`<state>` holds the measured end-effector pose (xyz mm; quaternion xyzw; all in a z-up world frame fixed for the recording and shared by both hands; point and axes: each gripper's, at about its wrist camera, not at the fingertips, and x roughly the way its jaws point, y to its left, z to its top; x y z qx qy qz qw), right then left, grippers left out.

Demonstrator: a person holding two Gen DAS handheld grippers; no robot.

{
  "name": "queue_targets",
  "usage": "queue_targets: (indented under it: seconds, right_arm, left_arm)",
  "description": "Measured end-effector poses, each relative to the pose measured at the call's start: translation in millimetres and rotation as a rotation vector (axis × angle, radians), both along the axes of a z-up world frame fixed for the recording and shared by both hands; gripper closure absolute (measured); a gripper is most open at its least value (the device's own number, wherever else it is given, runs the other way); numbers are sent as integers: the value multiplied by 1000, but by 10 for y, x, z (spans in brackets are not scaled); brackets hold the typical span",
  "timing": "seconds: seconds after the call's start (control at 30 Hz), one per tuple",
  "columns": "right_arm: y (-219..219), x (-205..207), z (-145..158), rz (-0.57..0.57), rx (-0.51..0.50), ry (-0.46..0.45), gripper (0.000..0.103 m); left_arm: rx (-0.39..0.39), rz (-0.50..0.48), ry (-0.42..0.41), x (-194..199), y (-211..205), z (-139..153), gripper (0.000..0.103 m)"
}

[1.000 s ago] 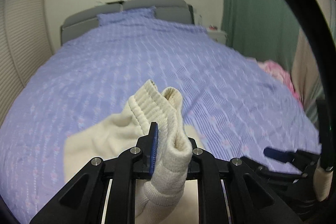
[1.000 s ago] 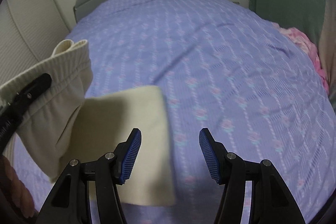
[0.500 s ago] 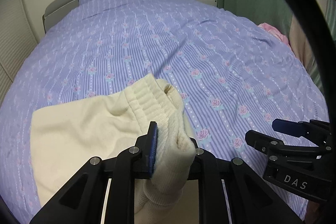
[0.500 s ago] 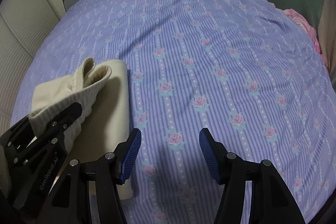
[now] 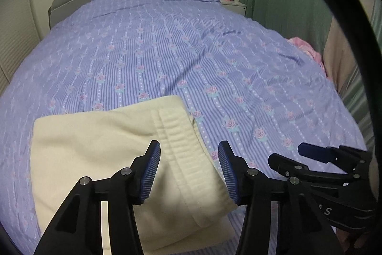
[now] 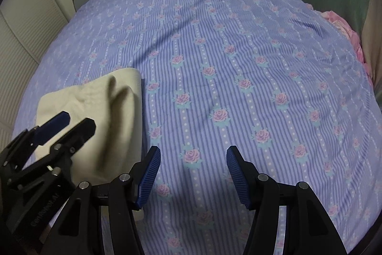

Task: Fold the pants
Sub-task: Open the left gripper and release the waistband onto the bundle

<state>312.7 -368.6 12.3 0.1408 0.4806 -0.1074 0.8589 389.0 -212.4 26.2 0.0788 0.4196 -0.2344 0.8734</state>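
The cream pants (image 5: 100,154) are laid folded on the bed (image 5: 191,59), near its closer edge. The jaws of the left gripper (image 5: 188,167) are opening over the ribbed waistband (image 5: 181,135), which is no longer pressed. The release should be finished fully before the gripper is lifted, so that the fold is not dragged. A second ago the waistband was clamped and raised. The right gripper (image 6: 192,173) is kept half open, empty.

Bed (image 5: 167,59) with floral purple cover carries folded cream pants (image 5: 100,149)
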Motion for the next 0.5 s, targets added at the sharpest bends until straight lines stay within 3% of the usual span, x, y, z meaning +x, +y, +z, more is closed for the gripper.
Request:
queue_targets:
  seconds: [0.2, 0.37, 0.5]
  right_arm:
    - [56, -74, 187, 12, 11, -62, 44]
    - [219, 77, 190, 72, 96, -118, 44]
    - [389, 260, 37, 81, 157, -114, 44]
  left_arm:
    - [-72, 94, -33, -63, 438, 286, 46]
    - [-2, 267, -40, 19, 1152, 235, 40]
    - [40, 399, 21, 135, 1738, 43, 40]
